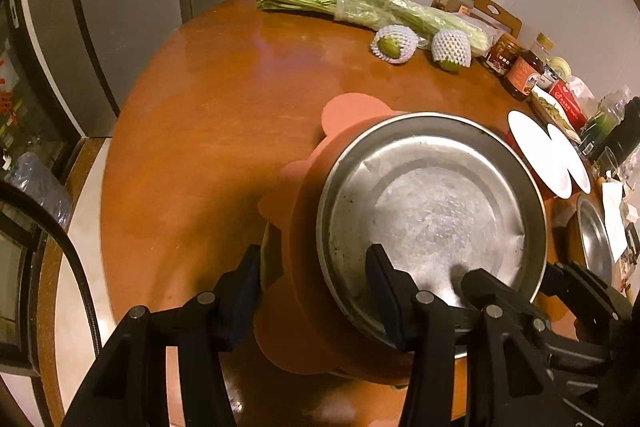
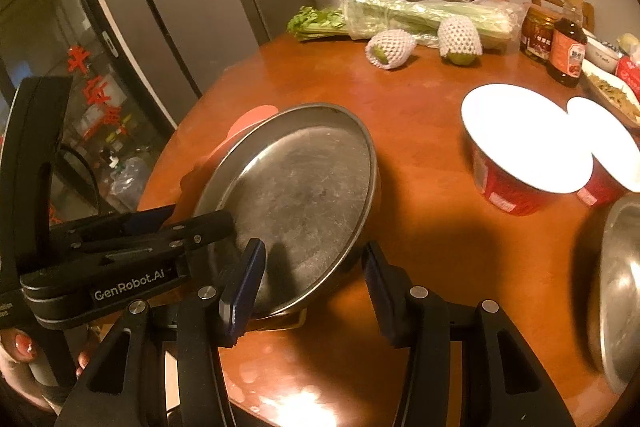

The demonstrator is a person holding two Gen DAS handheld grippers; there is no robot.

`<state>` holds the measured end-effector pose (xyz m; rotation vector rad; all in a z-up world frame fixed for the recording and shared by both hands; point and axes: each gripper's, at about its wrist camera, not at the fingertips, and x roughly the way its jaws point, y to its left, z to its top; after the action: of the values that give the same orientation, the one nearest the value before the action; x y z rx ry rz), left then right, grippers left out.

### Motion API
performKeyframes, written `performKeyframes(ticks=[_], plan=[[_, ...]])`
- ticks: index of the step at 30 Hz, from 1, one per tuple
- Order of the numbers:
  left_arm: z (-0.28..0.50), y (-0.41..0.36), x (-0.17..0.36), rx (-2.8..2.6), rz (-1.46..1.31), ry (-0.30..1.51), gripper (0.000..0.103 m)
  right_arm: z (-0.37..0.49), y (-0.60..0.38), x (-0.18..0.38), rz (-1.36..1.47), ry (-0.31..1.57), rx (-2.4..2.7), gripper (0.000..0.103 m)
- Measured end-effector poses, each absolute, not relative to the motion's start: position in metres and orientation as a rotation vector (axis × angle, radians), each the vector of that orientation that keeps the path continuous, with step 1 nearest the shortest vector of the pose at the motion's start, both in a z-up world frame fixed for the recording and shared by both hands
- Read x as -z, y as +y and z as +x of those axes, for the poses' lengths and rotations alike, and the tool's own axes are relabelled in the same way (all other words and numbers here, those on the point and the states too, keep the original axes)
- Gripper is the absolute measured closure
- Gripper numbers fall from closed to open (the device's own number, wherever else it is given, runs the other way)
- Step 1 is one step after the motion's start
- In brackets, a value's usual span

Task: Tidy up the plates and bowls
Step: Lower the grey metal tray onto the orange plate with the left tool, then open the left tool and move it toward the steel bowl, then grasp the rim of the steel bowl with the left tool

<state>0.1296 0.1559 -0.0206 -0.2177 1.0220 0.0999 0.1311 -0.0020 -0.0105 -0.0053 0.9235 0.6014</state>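
Nearest in the left wrist view, the left gripper has its two blue-padded fingers spread around the near edge of a stack: one finger lies outside the stack's left side, the other rests inside the steel plate; whether they press on it cannot be told. The steel plate sits tilted on top of an orange scalloped plate, on a round wooden table. In the right wrist view, the right gripper is released, its fingers spread either side of the steel plate's near right rim without clearly touching it, and the left gripper reaches in from the left over the same plate. To the right, partly cut off, is a second steel dish. Further back stand two red bowls with white interiors, touching each other. Beyond them lie two green fruits in white foam netting, then a bunch of celery in plastic and several sauce jars at the table's far edge.
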Motion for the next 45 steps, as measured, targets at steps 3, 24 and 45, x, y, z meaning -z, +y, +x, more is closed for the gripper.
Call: performKeyframes(ticks=[3,24,45], plan=[[0.136,0.154,0.02,-0.104,-0.21,1.02,0.051,0.136,-0.008,0.01,0.002,0.93,-0.596,0.051],[0.119,0.113,-0.049,-0.082,-0.209,0.841,0.049,0.118,-0.094,-0.063,-0.021,0.67,-0.444,0.049],[0.15,-0.054,-0.027,0.191,-0.135,0.906,0.049,0.122,-0.278,-0.034,0.106,0.745,-0.147,0.046]])
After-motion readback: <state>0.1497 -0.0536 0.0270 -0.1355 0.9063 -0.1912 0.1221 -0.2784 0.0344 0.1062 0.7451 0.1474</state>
